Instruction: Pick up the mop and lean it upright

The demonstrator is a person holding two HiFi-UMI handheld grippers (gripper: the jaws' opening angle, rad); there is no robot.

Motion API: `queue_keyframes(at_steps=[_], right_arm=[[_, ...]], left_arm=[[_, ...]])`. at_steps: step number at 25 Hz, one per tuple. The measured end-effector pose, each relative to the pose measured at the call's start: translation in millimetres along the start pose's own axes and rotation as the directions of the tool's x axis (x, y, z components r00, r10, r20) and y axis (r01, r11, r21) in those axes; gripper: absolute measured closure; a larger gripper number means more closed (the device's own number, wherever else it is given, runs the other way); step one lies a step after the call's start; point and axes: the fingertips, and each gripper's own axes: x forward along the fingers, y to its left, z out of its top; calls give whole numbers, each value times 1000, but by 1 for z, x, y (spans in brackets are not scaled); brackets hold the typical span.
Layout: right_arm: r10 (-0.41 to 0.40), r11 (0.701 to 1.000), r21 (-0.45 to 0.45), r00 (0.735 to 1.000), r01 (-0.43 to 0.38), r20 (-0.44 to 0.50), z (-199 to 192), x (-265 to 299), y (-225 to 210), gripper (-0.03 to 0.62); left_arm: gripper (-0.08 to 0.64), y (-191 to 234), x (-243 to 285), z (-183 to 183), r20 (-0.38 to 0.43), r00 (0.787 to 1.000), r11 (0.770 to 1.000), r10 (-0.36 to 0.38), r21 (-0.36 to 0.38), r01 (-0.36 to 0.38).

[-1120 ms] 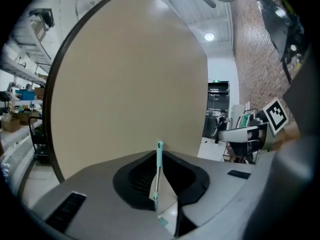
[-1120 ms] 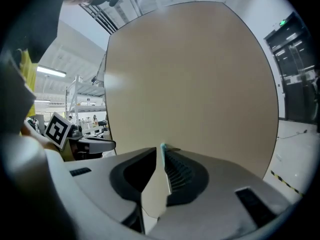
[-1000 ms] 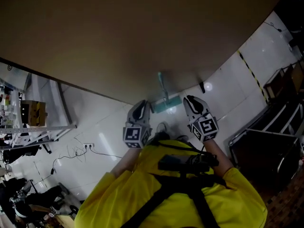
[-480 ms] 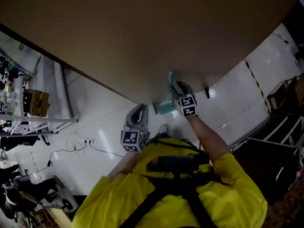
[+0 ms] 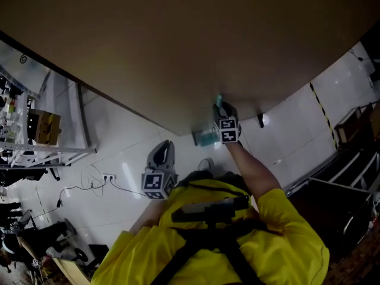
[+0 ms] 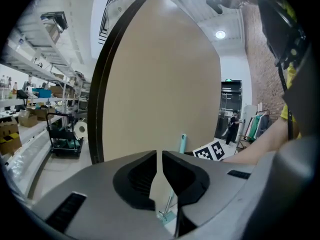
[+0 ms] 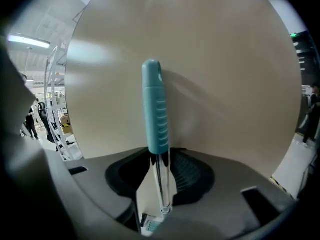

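Observation:
The mop stands upright, its teal grip (image 5: 219,100) resting against the big beige wall panel (image 5: 178,40) and its teal head (image 5: 205,138) on the white floor. My right gripper (image 5: 224,108) is stretched out to the top of the pole. In the right gripper view the teal grip (image 7: 155,109) and the metal pole run between the jaws of the right gripper (image 7: 160,169), which are closing, with a slit left beside the pole. My left gripper (image 5: 163,150) hangs back near my body, shut and empty (image 6: 159,156). It looks at the mop's grip (image 6: 182,144).
Shelving with boxes (image 5: 35,141) stands at the left. A power strip with cables (image 5: 110,183) lies on the floor. A dark metal rack (image 5: 344,177) is at the right. A small black object (image 5: 259,120) sits at the wall's foot. A person (image 6: 232,124) stands far off.
My right gripper has moved forward from beside the left one to the mop's pole, which now runs between its jaws. The left gripper has drawn back and down a little.

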Motion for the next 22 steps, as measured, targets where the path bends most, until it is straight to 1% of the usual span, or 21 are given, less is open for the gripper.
queue_keyframes(at_steps=[2, 3, 7, 10, 13, 17, 20, 22], right_arm=[[-25, 1000, 19, 1000, 25, 8, -1, -1, -2, 466], [-34, 999, 18, 999, 34, 11, -2, -2, -2, 477], [-47, 999, -5, 999, 47, 24, -2, -9, -2, 482], [-21, 1000, -14, 999, 22, 46, 0, -33, 7, 482], [16, 1000, -20, 995, -14, 103, 9, -78, 14, 482], [41, 999, -26, 980, -36, 193, 39, -148, 19, 482], [67, 998, -38, 961, -59, 267, 77, -195, 16, 482], [99, 995, -43, 948, -90, 302, 101, -225, 13, 482]], left_arm=[[523, 4, -3, 2, -6, 1000, 1000, 11, -4, -11], [523, 3, -4, 3, -6, 1000, 1000, 10, -2, -10], [523, 2, 1, 0, -14, 1000, 1000, -8, 4, 8], [523, 1, 4, 7, 10, 1000, 1000, -12, 10, 12], [523, -7, 7, 14, 28, 999, 999, -30, 20, 30], [523, -9, 11, 19, 39, 998, 998, -49, 28, 48], [523, -9, 13, 26, 48, 997, 998, -63, 32, 61], [527, -13, 13, 39, 75, 995, 998, -68, 15, 67]])
